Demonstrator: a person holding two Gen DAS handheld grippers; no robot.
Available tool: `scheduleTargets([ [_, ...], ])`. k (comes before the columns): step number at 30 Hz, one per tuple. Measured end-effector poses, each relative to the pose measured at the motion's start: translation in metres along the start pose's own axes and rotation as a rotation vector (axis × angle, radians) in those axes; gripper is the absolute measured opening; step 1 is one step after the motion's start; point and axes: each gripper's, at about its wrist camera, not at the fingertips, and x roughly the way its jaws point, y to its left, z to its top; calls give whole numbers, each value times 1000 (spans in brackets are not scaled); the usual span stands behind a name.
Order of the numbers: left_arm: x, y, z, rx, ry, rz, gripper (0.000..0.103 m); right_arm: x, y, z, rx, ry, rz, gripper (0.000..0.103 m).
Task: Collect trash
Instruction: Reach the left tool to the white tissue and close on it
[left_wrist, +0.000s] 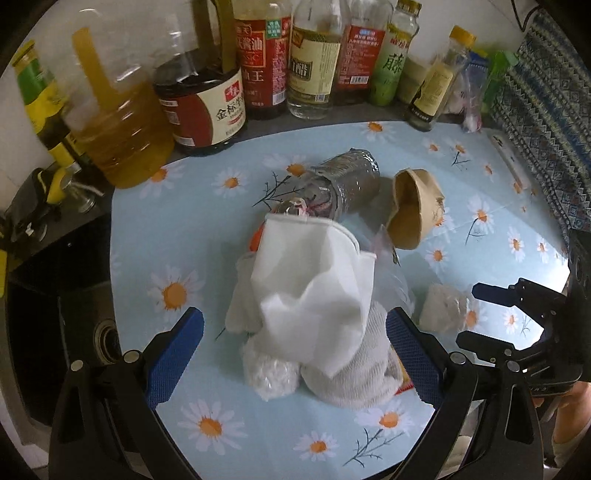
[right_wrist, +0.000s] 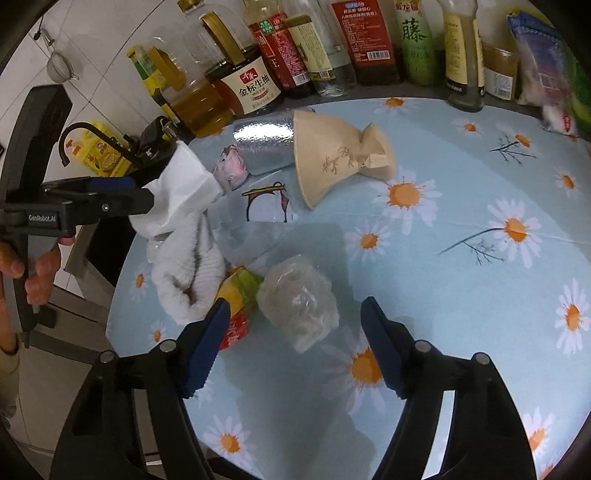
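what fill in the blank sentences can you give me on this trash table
The cloth is printed with ___. The right tool stands open around a wad of clear ___. The left tool straddles a white tissue with its jaws ___. At the back stands a row of ___.
Missing: daisies; plastic; open; bottles.

Both grippers' fingers (left_wrist: 184, 332) parted (pointing down)

The right half of the bench (right_wrist: 480, 258) is left bare for passage; the far edge is walled by bottles (right_wrist: 373, 40); the near left is crowded by a trash pile (left_wrist: 314, 295).
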Motion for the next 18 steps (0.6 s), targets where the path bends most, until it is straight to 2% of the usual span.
scheduleTargets([
  [4,9,0,11,9,12,24,96,9,-3,3,-6,9,8,60],
  [9,19,-1,19,4,40,-8,96,17,-5,1,-11,23,15,50],
  [13,27,-8,19,50,65,4,96,17,-6,0,-9,15,27,46],
  [18,40,-8,20,55,95,20,95,17,-7,0,1,6,35,44],
])
